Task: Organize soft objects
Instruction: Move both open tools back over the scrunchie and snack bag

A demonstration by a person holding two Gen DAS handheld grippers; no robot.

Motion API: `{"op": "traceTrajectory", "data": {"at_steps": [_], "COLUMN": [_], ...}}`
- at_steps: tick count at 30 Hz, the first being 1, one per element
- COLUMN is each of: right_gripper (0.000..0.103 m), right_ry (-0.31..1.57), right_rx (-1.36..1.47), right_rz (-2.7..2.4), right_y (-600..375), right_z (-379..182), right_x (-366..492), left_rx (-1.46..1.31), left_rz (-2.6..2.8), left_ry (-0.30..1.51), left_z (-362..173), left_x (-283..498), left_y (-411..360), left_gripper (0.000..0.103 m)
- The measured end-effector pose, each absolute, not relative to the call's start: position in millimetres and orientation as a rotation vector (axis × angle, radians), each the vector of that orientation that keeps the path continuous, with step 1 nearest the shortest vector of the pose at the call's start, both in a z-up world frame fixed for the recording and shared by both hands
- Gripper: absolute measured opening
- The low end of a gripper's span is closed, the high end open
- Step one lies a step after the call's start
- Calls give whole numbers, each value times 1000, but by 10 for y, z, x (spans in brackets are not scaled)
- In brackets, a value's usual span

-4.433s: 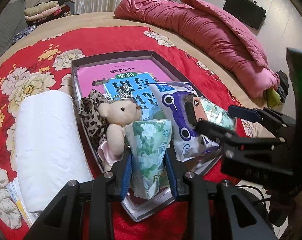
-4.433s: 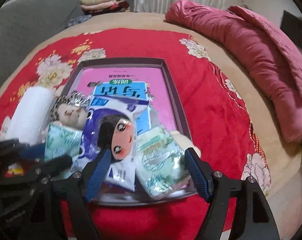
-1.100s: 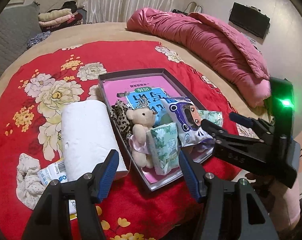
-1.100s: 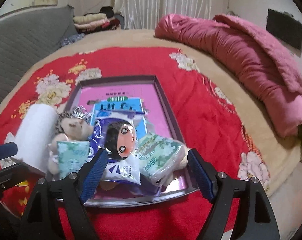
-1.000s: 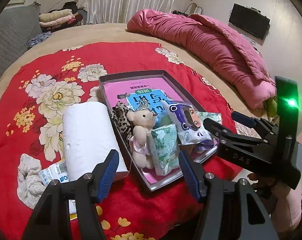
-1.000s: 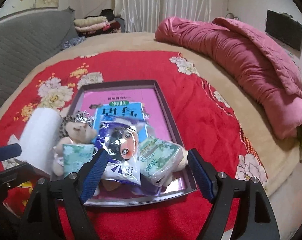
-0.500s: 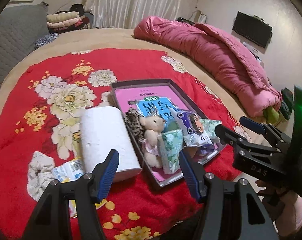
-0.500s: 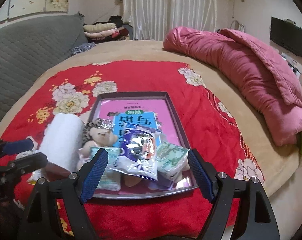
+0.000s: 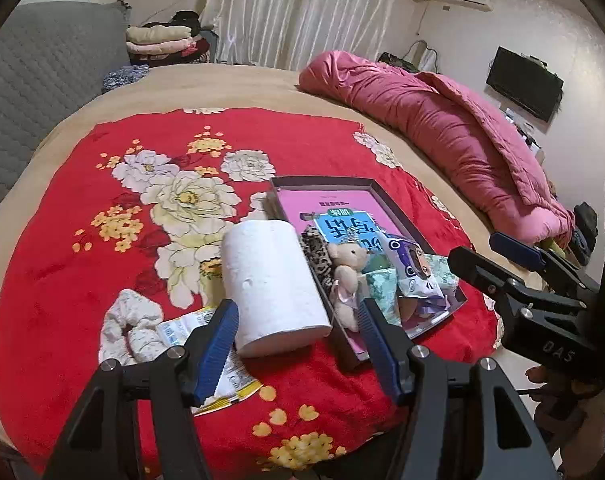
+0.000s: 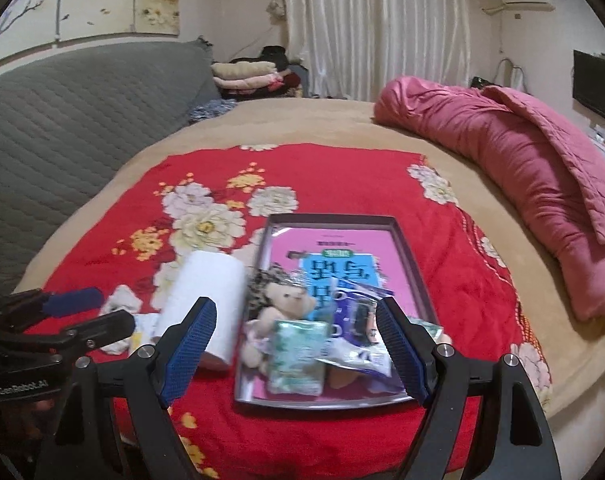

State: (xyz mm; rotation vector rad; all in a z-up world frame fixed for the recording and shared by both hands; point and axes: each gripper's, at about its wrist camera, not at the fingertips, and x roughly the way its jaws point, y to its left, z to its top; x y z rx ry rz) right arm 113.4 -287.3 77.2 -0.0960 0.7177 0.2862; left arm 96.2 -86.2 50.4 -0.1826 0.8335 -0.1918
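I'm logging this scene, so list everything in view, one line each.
tray: one, dark rim, pink liner, on red blanket.
teddy bear: one, beige, in tray.
tissue packs: two, green, in tray.
cartoon pouch: one, purple-white, in tray.
paper roll: one, white, beside tray.
white cloth: one, left of roll.
pink quilt: one, far right.
left gripper: open, empty.
right gripper: open, empty.
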Motion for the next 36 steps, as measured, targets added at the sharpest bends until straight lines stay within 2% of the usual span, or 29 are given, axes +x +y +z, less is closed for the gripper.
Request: {"op": "traceTrajectory", "data": {"at_steps": [21,36], "right_gripper": [83,83], "right_ry": [765,879], "right_rx": [-250,-248], "right_rz": [500,654], "right_y": [-1973,-1456], "right_z": [621,277], "right_x": [847,692], "left_rx": [-266,-332], "left_rz": [-21,97], "left_ry": [869,963], "left_z": [216,-326], "left_x": [677,725], "left_y": [50,468], "left_gripper": [62,62]}}
